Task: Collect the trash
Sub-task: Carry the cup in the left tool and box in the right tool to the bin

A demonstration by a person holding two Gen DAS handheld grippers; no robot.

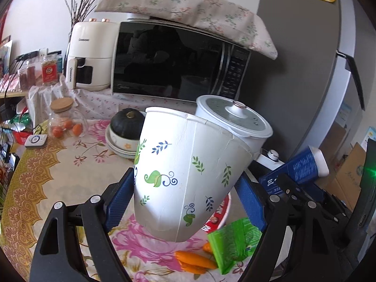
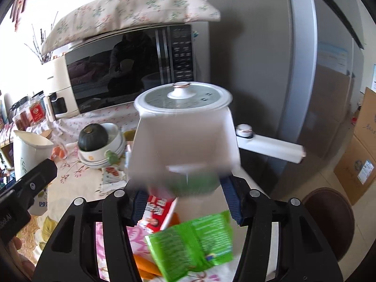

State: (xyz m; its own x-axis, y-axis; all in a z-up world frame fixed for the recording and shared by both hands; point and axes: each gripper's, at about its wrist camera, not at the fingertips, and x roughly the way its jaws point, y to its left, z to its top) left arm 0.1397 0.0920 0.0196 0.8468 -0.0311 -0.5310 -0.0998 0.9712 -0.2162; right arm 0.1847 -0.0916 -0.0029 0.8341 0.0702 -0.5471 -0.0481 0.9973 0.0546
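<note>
We see a white paper cup (image 1: pixel 188 176) printed with green and blue leaves, a bright green wrapper (image 2: pixel 195 242), a red-and-white packet (image 2: pixel 157 213), orange carrots (image 1: pixel 195 260), a dark green squash (image 1: pixel 128 123), a white pot (image 2: pixel 185 127), and a tablecloth (image 1: pixel 35 188) of pink flowers bordered in gold.

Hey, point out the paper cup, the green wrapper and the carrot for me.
paper cup (image 1: pixel 188 176), left wrist view, its printed side wall.
green wrapper (image 2: pixel 195 244), right wrist view, its flat printed face.
carrot (image 1: pixel 195 259), left wrist view, mid-body.
</note>
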